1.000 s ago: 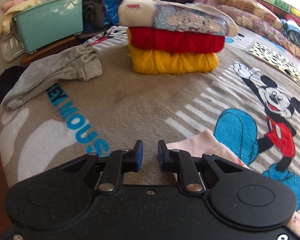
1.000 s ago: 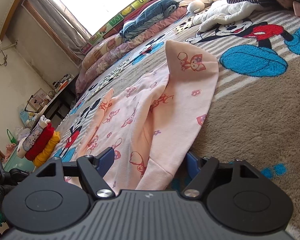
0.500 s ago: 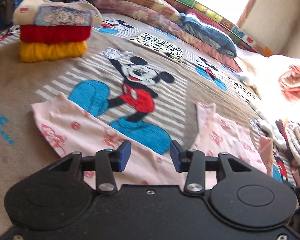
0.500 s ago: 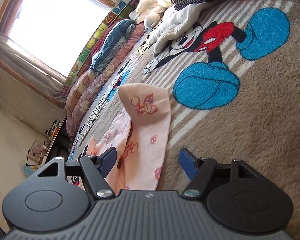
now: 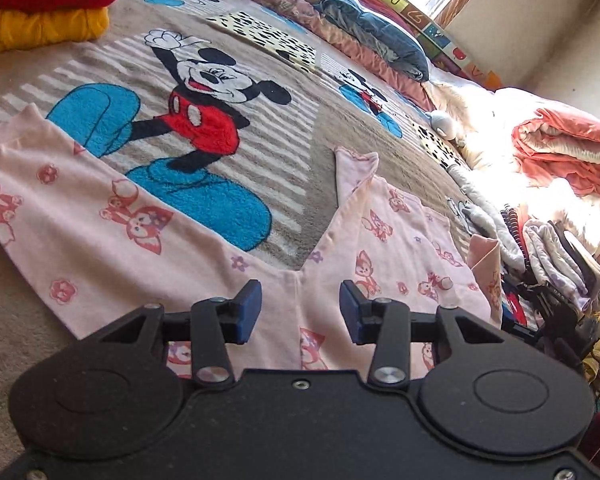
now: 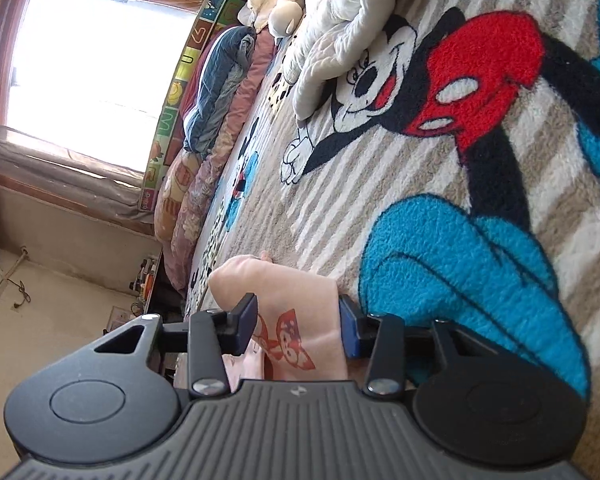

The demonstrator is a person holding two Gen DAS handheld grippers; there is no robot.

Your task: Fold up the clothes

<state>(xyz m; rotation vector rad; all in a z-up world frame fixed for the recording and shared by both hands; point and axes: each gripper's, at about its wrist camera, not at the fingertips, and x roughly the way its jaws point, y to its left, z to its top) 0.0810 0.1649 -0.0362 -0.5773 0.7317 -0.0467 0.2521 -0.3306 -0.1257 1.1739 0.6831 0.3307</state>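
Pink trousers with a red fox print (image 5: pixel 112 232) lie spread on the Mickey Mouse blanket (image 5: pixel 204 120), legs splayed in a V. My left gripper (image 5: pixel 299 312) is open, its blue pads over the crotch seam, holding nothing. My right gripper (image 6: pixel 298 326) is open with the end of one pink trouser leg (image 6: pixel 296 308) lying between its two blue pads; the leg's far edge curls up. Whether the pads touch the cloth I cannot tell.
A folded stack with red and yellow sweaters (image 5: pixel 40 4) sits at the far left. Pillows and a blue denim bundle (image 5: pixel 376 36) line the wall. A heap of unfolded clothes (image 5: pixel 556 248) and an orange quilt (image 5: pixel 568 152) lie at the right. White bedding (image 6: pixel 340 32) lies beyond.
My left gripper swung right from the folded stack to over the trousers' crotch and opened wider. My right gripper moved along the leg to its end.
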